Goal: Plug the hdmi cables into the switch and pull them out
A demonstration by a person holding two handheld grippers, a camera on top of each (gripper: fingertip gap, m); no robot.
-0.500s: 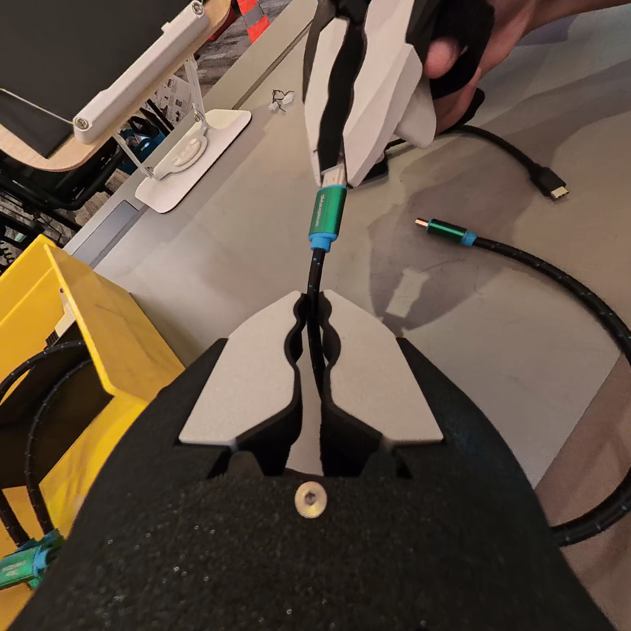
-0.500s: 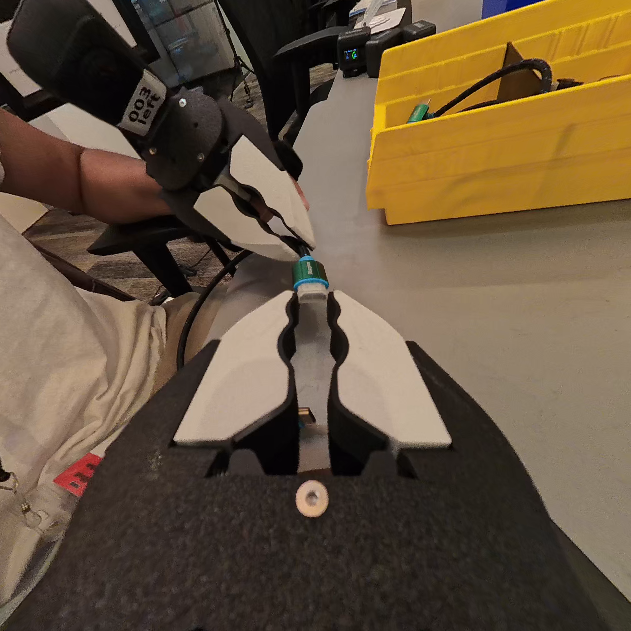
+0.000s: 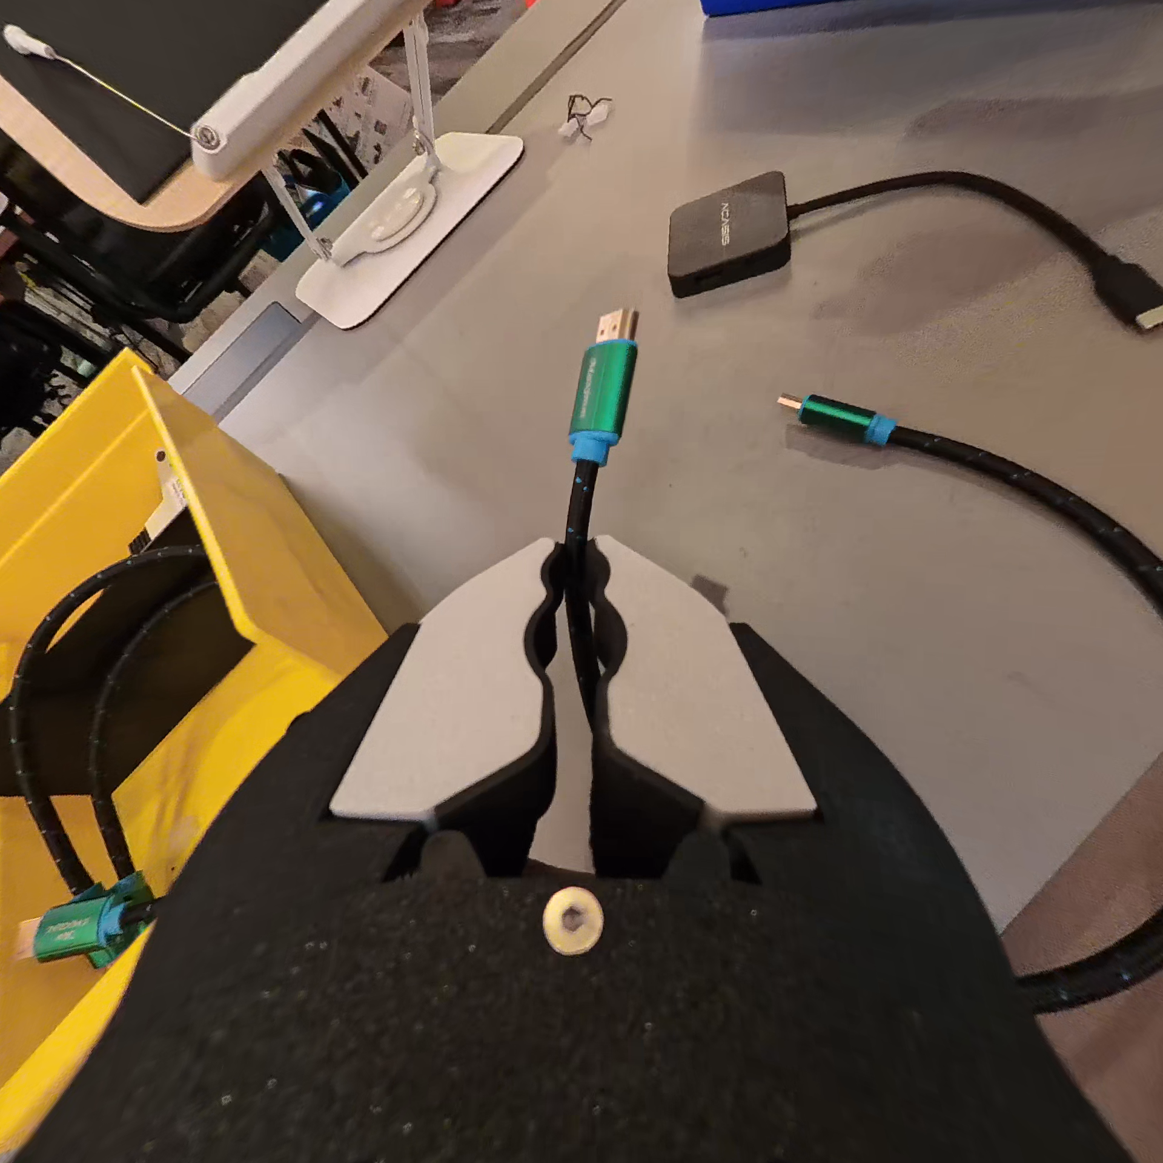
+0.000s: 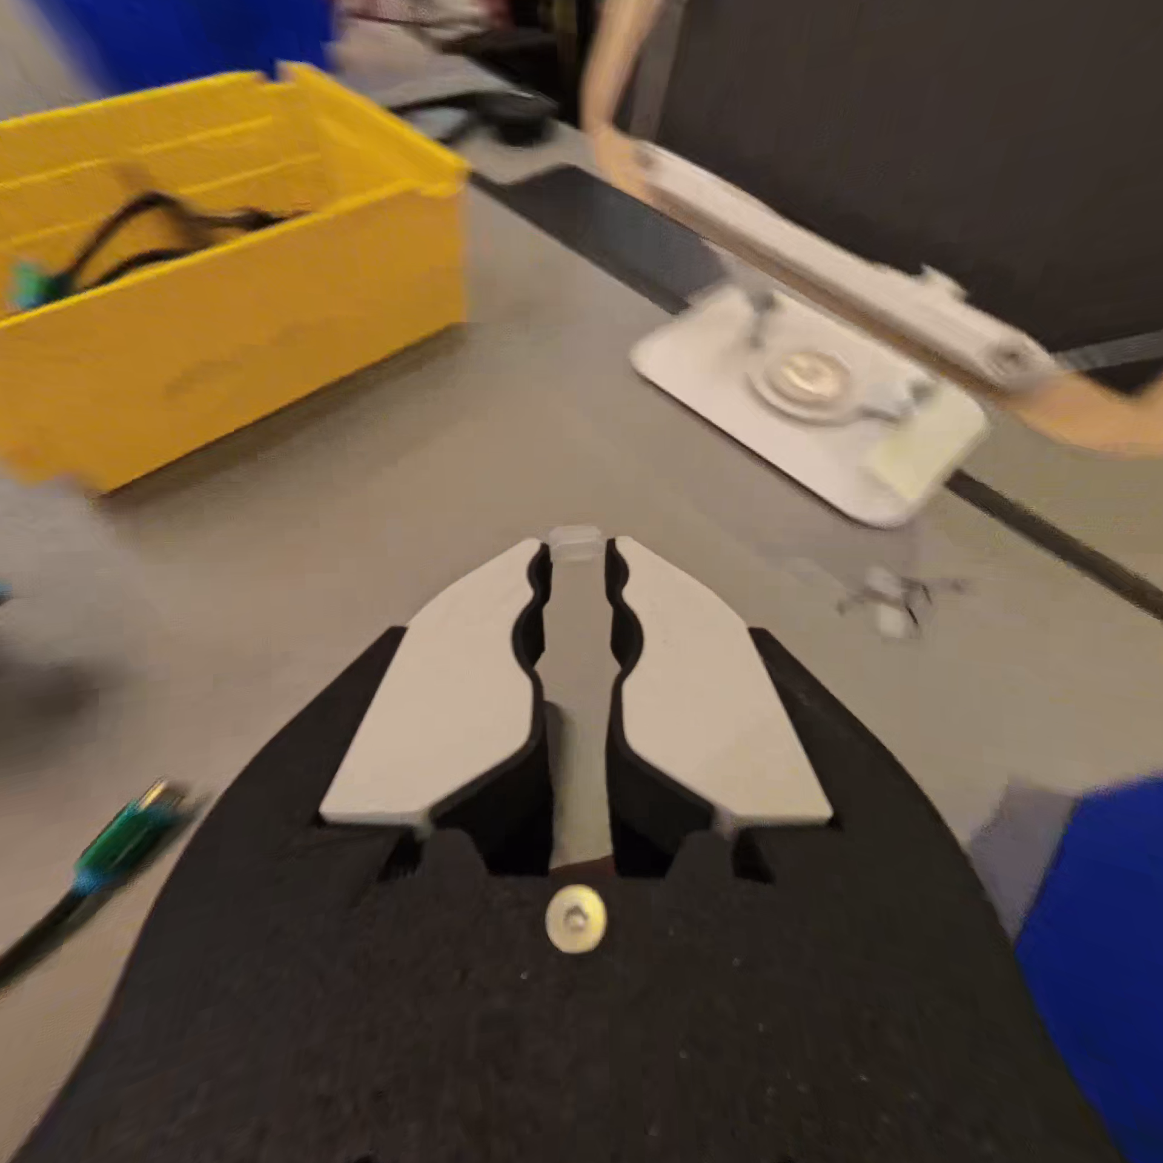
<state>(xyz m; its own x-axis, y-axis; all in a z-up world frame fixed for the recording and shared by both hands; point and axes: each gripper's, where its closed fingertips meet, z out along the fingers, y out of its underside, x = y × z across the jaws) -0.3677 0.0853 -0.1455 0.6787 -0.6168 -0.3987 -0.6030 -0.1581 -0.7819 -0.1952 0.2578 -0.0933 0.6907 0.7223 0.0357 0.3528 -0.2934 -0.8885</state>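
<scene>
My left fingers [image 3: 576,550] pinch a cable [image 3: 579,566] below its green plug [image 3: 603,390], bare tip aimed at the switch [image 3: 730,233] on the bench [image 3: 881,629]. My right fingers [image 4: 576,554] grip a small clear cap [image 4: 571,542]. Nothing is plugged in yet; every insertion and pull remains.

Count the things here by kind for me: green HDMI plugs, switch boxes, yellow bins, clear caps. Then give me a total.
green HDMI plugs: 3
black switch: 1
yellow bin: 1
clear cap: 1
Total: 6
</scene>
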